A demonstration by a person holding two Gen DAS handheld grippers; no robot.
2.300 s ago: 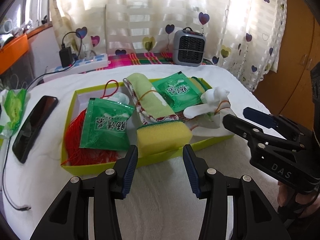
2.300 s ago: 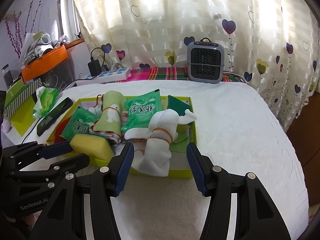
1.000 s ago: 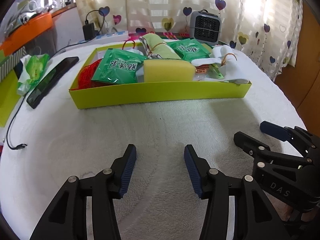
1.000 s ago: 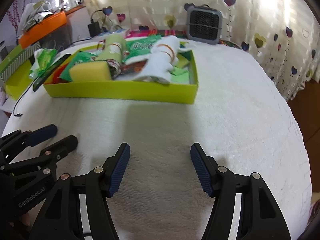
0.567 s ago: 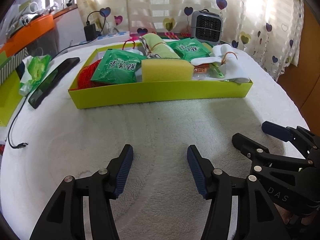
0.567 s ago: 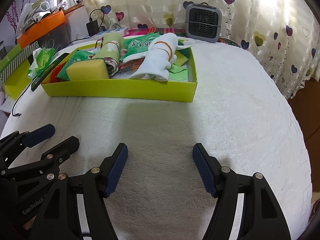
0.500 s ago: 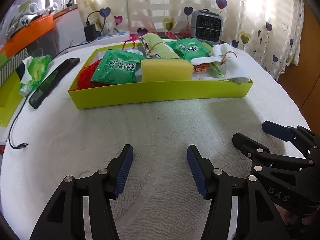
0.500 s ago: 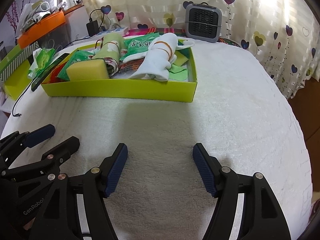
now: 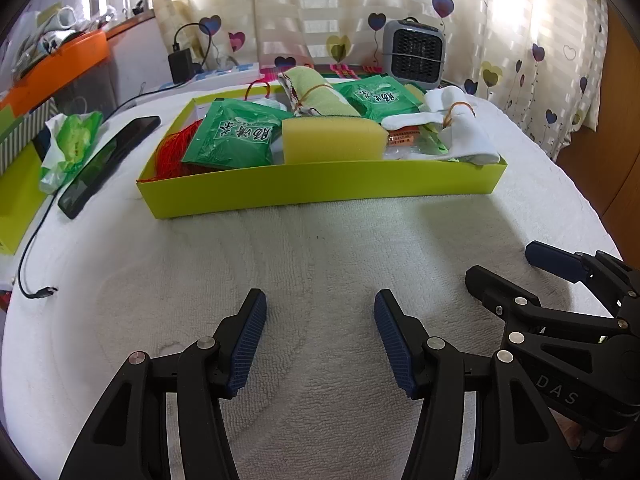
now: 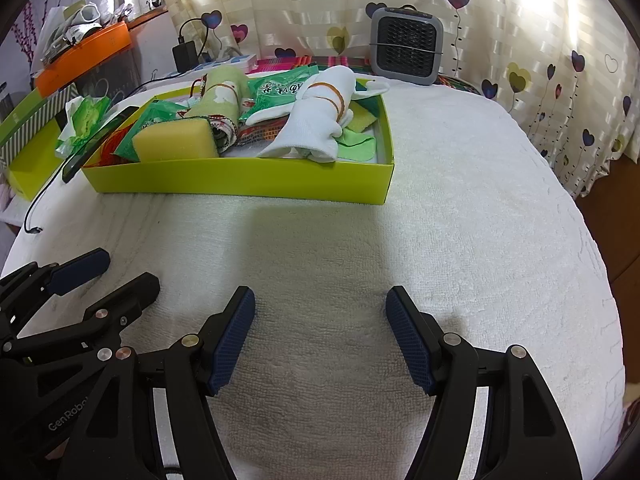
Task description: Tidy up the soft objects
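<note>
A white towel (image 9: 320, 240) covers the table, with heart-print curtains behind. Both claws have pulled back from the tray (image 9: 320, 186) and now hover low over bare towel, well apart from it: the left gripper (image 9: 320, 334) released and empty, the right gripper (image 10: 320, 334) likewise spread with nothing between its fingers. The sponge (image 9: 334, 140), socks (image 10: 316, 120), rolled cloth (image 9: 320, 94) and green packets (image 9: 236, 136) all lie inside the tray, so the sorting looks finished. Open towel runs ahead and rightward; a phone (image 9: 108, 164) and cable (image 9: 36, 256) crowd the left edge.
</note>
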